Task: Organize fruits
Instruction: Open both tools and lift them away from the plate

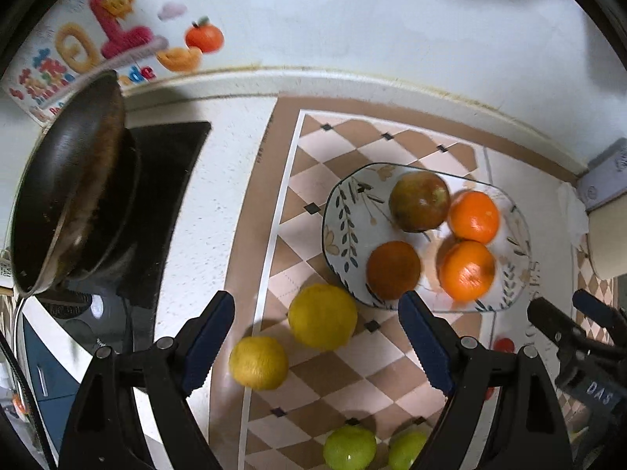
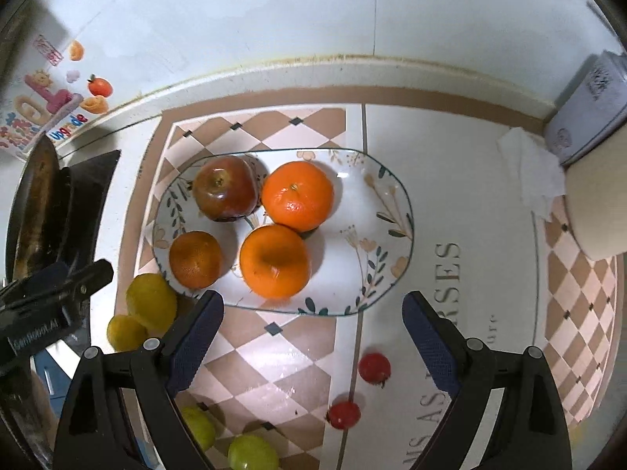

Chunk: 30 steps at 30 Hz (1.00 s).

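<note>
Both pairs of tongs hang over the worktop and point steeply down, and both stand wide with nothing between the pads: the left tongs [image 1: 317,348] and the right tongs [image 2: 313,337]. On the flowered plate [image 2: 376,196] an apple [image 2: 225,188] and three oranges [image 2: 274,260] already lie together at its left half; the right half is free. The fruits not yet on the plate lie on the checked mat [image 2: 250,368]. Two lemons [image 1: 322,316] lie touching each other just beside the plate's near-left edge, directly under the left tongs, so I judge the left hand is nearer to them. Two green fruits [image 2: 252,452], perhaps limes, lie closer to the onlooker. Two small red fruits [image 2: 374,367] lie below the right tongs, so these fall to the right hand. All are round, so no long axis matters. The mat shows letters "RSSES", the wall sticker [image 1: 98,39] "Upgrade", and the left tool's body "SenRoboLAI", not fully sharp.
</note>
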Motion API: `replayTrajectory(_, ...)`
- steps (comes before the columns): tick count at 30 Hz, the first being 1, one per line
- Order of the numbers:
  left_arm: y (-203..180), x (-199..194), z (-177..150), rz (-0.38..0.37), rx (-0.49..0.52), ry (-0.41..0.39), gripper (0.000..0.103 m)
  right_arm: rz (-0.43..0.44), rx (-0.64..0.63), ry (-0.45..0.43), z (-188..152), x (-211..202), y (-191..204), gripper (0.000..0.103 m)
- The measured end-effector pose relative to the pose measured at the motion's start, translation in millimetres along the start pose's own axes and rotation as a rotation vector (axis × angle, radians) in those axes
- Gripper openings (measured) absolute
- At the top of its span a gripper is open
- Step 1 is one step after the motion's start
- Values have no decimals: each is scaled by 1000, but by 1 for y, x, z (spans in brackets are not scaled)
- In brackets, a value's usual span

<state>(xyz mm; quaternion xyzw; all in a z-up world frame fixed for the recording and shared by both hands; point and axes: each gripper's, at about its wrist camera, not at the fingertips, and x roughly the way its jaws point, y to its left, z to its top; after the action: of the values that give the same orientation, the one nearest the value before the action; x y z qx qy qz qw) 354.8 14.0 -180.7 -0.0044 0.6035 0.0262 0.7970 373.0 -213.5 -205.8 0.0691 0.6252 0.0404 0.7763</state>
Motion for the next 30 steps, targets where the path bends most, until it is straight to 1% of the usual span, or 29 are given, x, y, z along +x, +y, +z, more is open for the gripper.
replayTrajectory(6,-7,-44,-24,-14,18,-98,86,-18,-19,-82,-22,-42,7,95)
replayTrajectory(8,-8,-59,-31,-18,19,-136,86,-8,-18,-104,-31,-56,7,95)
replayTrajectory(14,-11,-96,-50,-35,35,-214,86,-15,-25,-180,-57,-96,7,95)
replayTrajectory(19,-14,-121,-65,-24,55,-286,86,-24,-33,-253,-76,-130,12,95)
replayTrajectory(22,-14,-132,-74,-26,52,-311,85,-34,-36,-309,-88,-152,15,95)
replayTrajectory(25,-13,-144,-83,-37,52,-332,85,-31,-28,-347,-96,-169,16,95)
replayTrajectory(30,-13,-159,-93,-34,62,-377,86,-36,-13,-381,-107,-185,16,95)
